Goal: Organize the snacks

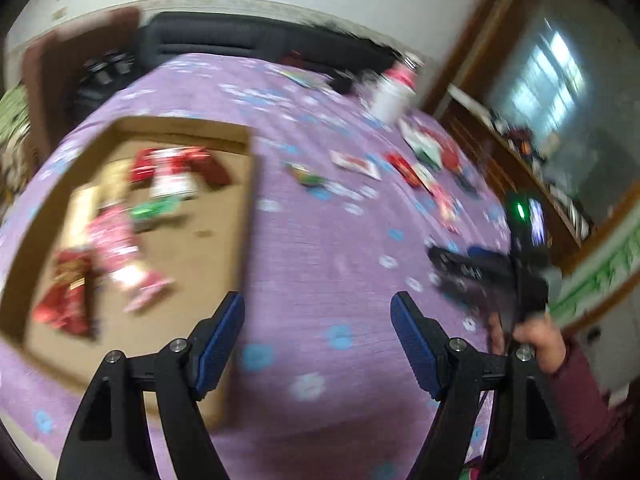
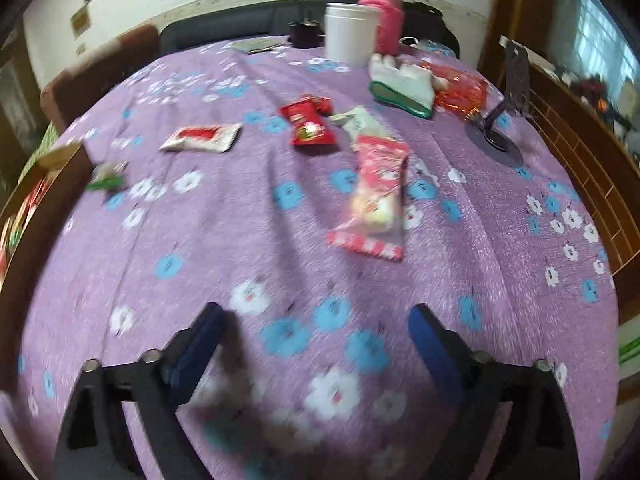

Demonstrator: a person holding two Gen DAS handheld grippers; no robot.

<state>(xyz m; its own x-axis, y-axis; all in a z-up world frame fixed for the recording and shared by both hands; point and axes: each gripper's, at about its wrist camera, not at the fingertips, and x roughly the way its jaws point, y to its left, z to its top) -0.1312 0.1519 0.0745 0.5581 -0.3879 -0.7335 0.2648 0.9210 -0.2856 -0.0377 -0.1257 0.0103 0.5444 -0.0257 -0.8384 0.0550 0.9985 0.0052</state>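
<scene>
A cardboard box [image 1: 236, 216] lies on the purple flowered cloth at the left and holds several snack packets [image 1: 116, 240]. My left gripper [image 1: 318, 312] is open and empty, just right of the box's near corner. More packets lie loose on the cloth: a pink one [image 2: 374, 196], a red one [image 2: 308, 122], a white and red one [image 2: 202, 138] and a small green one [image 2: 106, 176]. My right gripper [image 2: 316, 332] is open and empty over bare cloth, short of the pink packet. It also shows in the left wrist view [image 1: 472, 268], at the right.
A white tub [image 2: 351, 34], a pink bottle [image 2: 386, 16], a white and green pack [image 2: 402, 86] and a shiny red bag [image 2: 460, 90] stand at the far side. A dark stand [image 2: 498, 136] is at the right. A wooden cabinet [image 2: 568, 152] borders the table's right edge.
</scene>
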